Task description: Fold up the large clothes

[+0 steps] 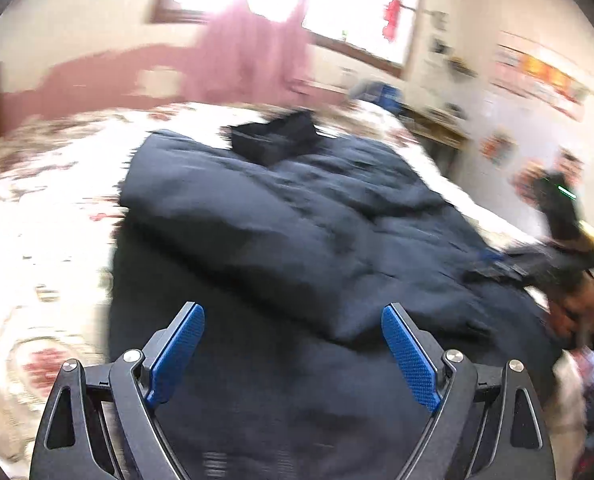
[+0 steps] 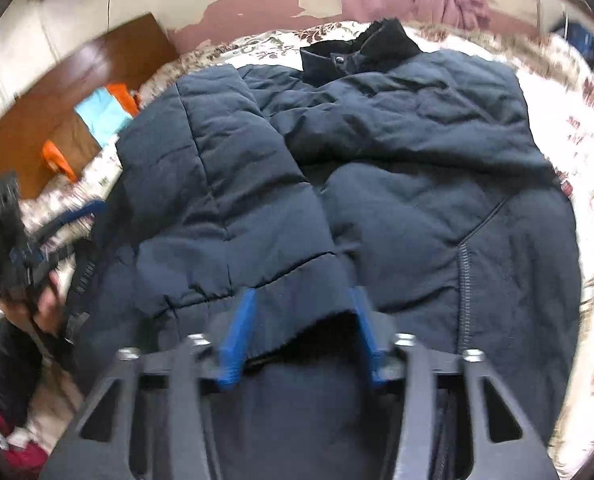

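Left wrist view: heavily motion-blurred. Dark navy padded jacket (image 1: 297,216) lies spread on a bed with a floral bedspread (image 1: 49,208), collar (image 1: 275,140) at the far end. Left gripper (image 1: 293,316) hovers over the near part of the jacket, jaws spread wide, blue pads (image 1: 179,356) clear of the cloth, nothing between them. Right gripper (image 1: 497,266) shows at the right edge, held in a hand (image 1: 577,304), down at the jacket's edge; too blurred to read its jaws here. Posters (image 1: 537,76) on the far wall carry print, but it is unreadable. Pink curtain (image 1: 249,52) hangs below a bright window.

Right wrist view: jacket fills the frame, one sleeve (image 2: 225,200) folded across the front, zip (image 2: 463,292) running down the right side. Right gripper's pads (image 2: 237,332) stand either side of the sleeve cuff (image 2: 297,312), partly closed; whether they actually press on it I cannot tell. No label or brand is legible. Snap button visible on the collar.
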### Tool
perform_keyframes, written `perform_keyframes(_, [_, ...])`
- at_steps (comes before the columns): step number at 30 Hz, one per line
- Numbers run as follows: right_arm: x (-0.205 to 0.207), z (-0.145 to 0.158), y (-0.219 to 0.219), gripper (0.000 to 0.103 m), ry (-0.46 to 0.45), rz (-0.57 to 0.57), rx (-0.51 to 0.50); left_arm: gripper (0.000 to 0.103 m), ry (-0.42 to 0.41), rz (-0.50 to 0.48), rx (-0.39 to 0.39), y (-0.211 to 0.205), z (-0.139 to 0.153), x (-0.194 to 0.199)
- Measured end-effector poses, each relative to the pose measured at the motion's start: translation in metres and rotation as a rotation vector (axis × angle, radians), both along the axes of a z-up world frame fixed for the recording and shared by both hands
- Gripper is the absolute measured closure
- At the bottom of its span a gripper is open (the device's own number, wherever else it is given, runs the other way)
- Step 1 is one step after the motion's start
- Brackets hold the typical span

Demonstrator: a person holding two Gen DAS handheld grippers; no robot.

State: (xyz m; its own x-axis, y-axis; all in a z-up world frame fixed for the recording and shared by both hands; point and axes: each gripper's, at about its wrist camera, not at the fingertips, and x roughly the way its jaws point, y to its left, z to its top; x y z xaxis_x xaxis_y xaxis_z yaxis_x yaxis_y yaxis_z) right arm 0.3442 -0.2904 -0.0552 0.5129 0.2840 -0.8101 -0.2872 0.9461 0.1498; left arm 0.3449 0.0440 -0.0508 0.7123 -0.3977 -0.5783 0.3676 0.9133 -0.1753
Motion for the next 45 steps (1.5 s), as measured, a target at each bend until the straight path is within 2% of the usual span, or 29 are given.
perform_keyframes(1, [0.0,0.0,0.002,0.08,0.001,0.02,-0.013,0.013,-0.012,0.046,0.016,0.004,0.0,0.003])
perform_keyframes(3, [-0.001,0.004,0.001,0.091,-0.006,0.041,-0.024,0.013,-0.024,0.136,0.034,0.013,-0.003,0.01])
perform_keyframes(4, [-0.001,0.007,-0.001,0.094,-0.015,0.048,-0.016,0.013,-0.012,0.164,0.009,0.019,-0.004,0.014])
perform_keyframes(7, [-0.004,0.03,-0.009,0.098,-0.08,0.054,-0.028,0.013,-0.001,0.205,-0.073,0.036,-0.004,0.022])
perform_keyframes(10, [-0.001,0.071,-0.019,0.099,-0.208,0.025,-0.099,0.013,-0.013,0.228,-0.108,0.043,-0.001,0.025])
perform_keyframes(14, [0.021,0.125,-0.041,0.099,-0.337,-0.051,-0.179,0.013,-0.024,0.256,-0.078,0.041,0.007,0.032])
perform_keyframes(18, [0.053,0.152,-0.061,0.099,-0.404,-0.133,-0.268,0.013,-0.023,0.281,-0.008,0.032,0.016,0.048])
perform_keyframes(20, [0.072,0.153,-0.072,0.099,-0.41,-0.174,-0.306,0.013,-0.014,0.281,0.017,0.026,0.02,0.059])
perform_keyframes(23, [0.104,0.137,-0.087,0.099,-0.387,-0.22,-0.35,0.013,-0.005,0.286,0.046,0.017,0.027,0.078])
perform_keyframes(30, [0.164,0.065,-0.107,0.097,-0.298,-0.284,-0.346,0.013,0.04,0.309,0.094,-0.009,0.029,0.137])
perform_keyframes(33, [0.163,0.058,-0.103,0.087,-0.336,-0.313,-0.365,0.013,0.07,0.306,0.119,-0.025,0.027,0.163])
perform_keyframes(35, [0.158,0.064,-0.099,0.076,-0.392,-0.315,-0.371,0.013,0.085,0.277,0.124,-0.038,0.026,0.177])
perform_keyframes(37, [0.148,0.073,-0.091,0.047,-0.448,-0.276,-0.328,0.013,0.089,0.236,0.126,-0.051,0.024,0.184])
perform_keyframes(39, [0.145,0.076,-0.082,0.044,-0.464,-0.219,-0.275,0.013,0.094,0.195,0.122,-0.065,0.024,0.19])
perform_keyframes(42, [0.156,0.066,-0.068,0.045,-0.373,-0.13,-0.206,0.013,0.11,0.181,0.139,-0.08,0.018,0.198])
perform_keyframes(45, [0.167,0.044,-0.059,0.048,-0.276,-0.078,-0.185,0.013,0.122,0.18,0.208,-0.09,0.008,0.205])
